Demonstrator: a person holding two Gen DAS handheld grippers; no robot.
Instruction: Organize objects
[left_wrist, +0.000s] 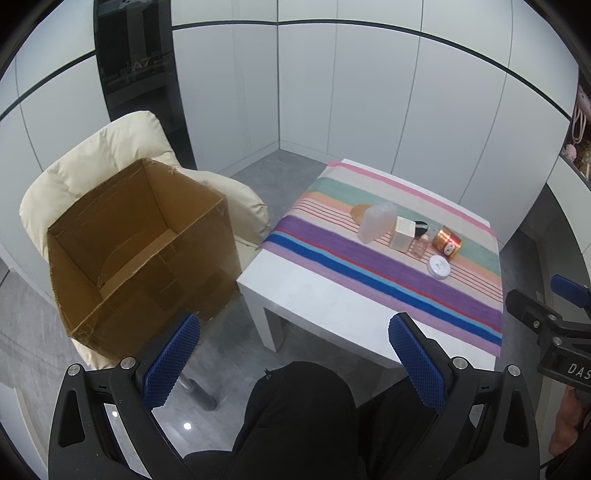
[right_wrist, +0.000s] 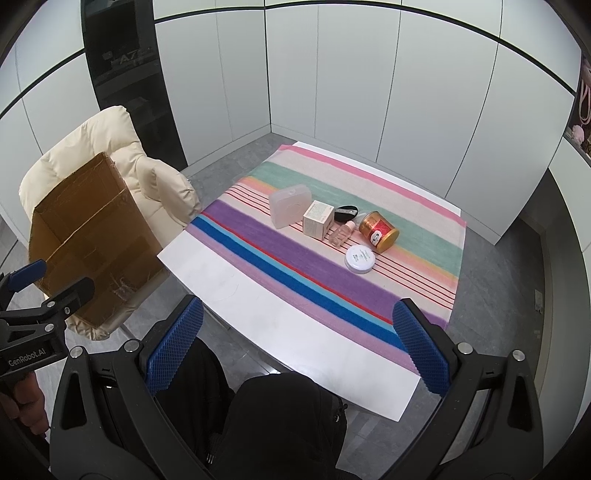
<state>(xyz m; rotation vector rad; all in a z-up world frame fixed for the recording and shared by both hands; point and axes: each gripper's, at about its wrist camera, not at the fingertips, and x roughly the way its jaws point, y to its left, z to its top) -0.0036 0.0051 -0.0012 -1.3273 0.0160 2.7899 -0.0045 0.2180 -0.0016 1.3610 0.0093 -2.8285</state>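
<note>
Several small items lie on a striped cloth (right_wrist: 295, 258) over a white table (right_wrist: 258, 314): a frosted plastic case (right_wrist: 288, 205), a cream carton (right_wrist: 317, 219), a small pink bottle (right_wrist: 340, 233), a black object (right_wrist: 345, 213), a copper tin (right_wrist: 378, 230) on its side and a round white jar (right_wrist: 360, 259). An open cardboard box (left_wrist: 144, 251) stands empty on a cream chair (left_wrist: 110, 155) left of the table. My left gripper (left_wrist: 295, 365) and my right gripper (right_wrist: 297, 343) hang open above the table's near edge, holding nothing.
A person's black-clad knees (right_wrist: 280, 413) sit below both grippers at the table's front. White wall panels (left_wrist: 369, 92) close the corner behind. A dark glass panel (left_wrist: 136, 66) stands behind the chair. Grey floor (left_wrist: 266, 173) lies between chair and table.
</note>
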